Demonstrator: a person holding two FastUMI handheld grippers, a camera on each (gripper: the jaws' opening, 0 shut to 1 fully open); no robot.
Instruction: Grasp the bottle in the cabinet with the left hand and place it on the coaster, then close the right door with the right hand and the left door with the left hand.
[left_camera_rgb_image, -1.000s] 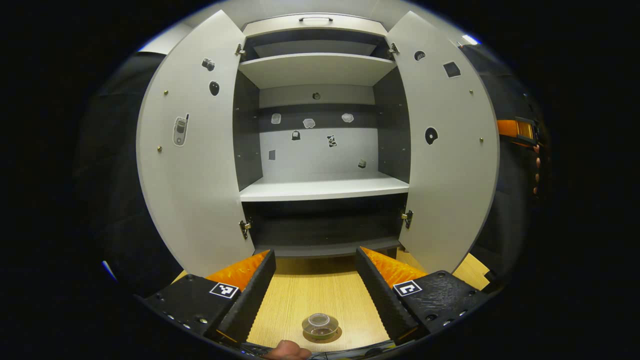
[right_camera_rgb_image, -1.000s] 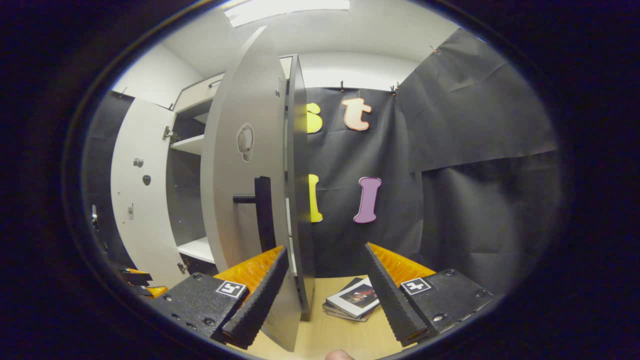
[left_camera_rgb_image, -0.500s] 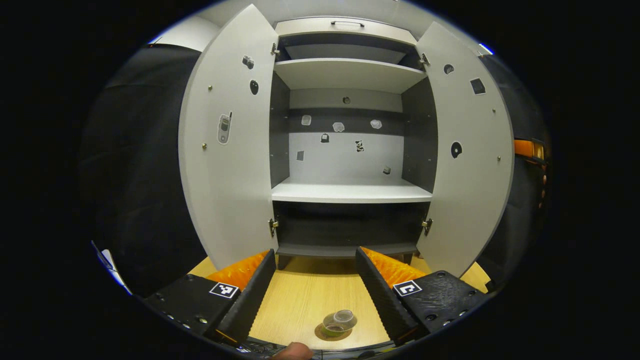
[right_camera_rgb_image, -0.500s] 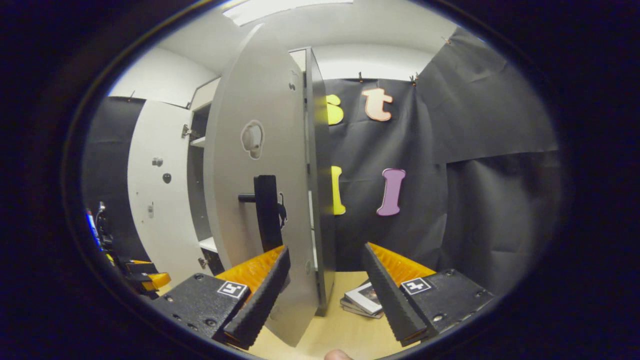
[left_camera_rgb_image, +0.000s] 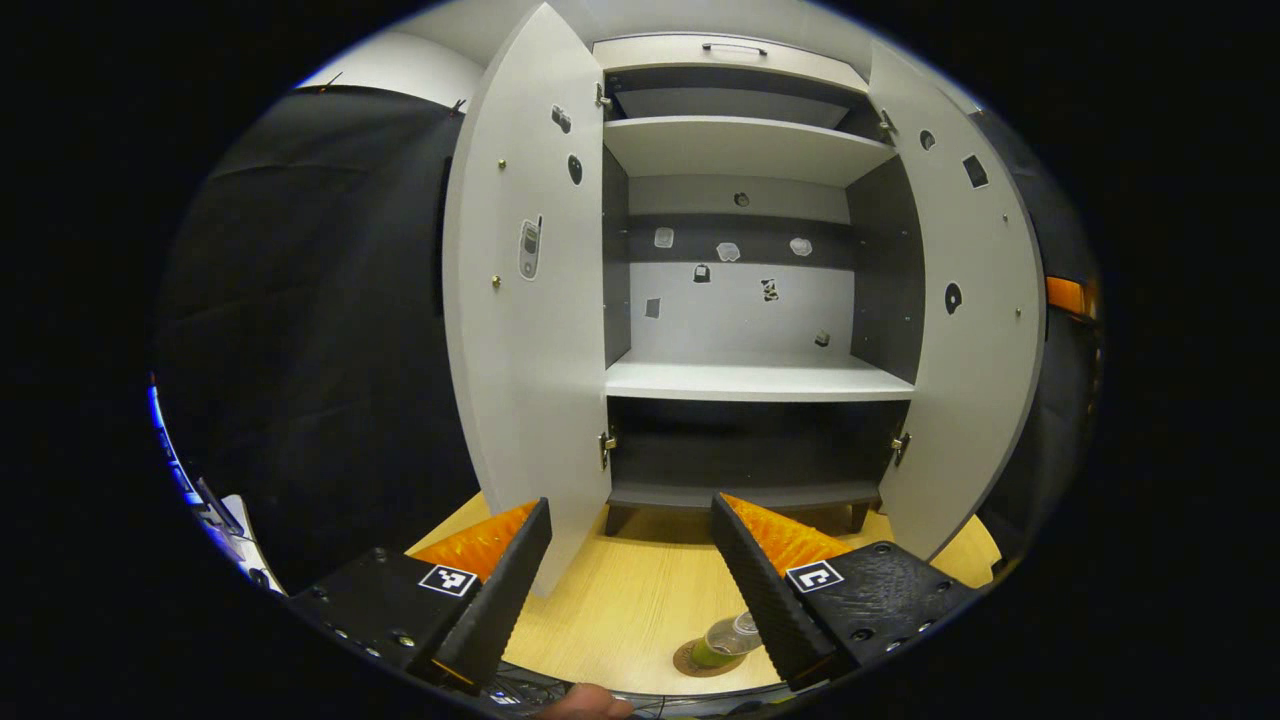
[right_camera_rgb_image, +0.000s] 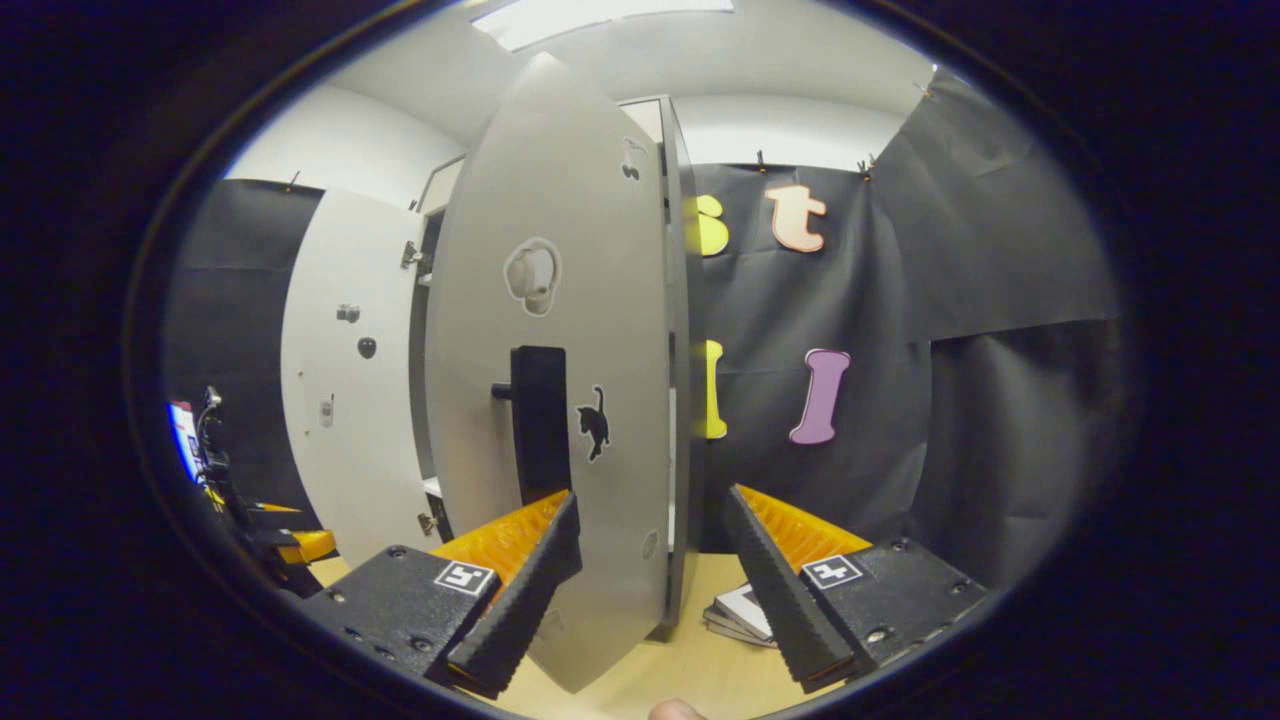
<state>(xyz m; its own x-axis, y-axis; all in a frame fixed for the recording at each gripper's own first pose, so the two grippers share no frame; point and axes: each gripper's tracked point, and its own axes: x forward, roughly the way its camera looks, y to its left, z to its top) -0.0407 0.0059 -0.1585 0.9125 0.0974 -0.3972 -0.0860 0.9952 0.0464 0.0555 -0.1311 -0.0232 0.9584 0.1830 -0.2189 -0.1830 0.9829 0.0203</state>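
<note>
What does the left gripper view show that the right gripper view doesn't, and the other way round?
Left gripper view: the cabinet's inside with its middle shelf, and the bottle on the coaster, beside the open left claw. Right gripper view: the right door from outside, with its black handle and cat sticker, plus books on the table past the open right claw. Shared: the left door seen from its inner face, the right door, the wooden table.

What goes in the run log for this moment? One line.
clear plastic bottle: on round brown coaster | left gripper: open | right gripper: open, facing grey right door | doors: open
</note>
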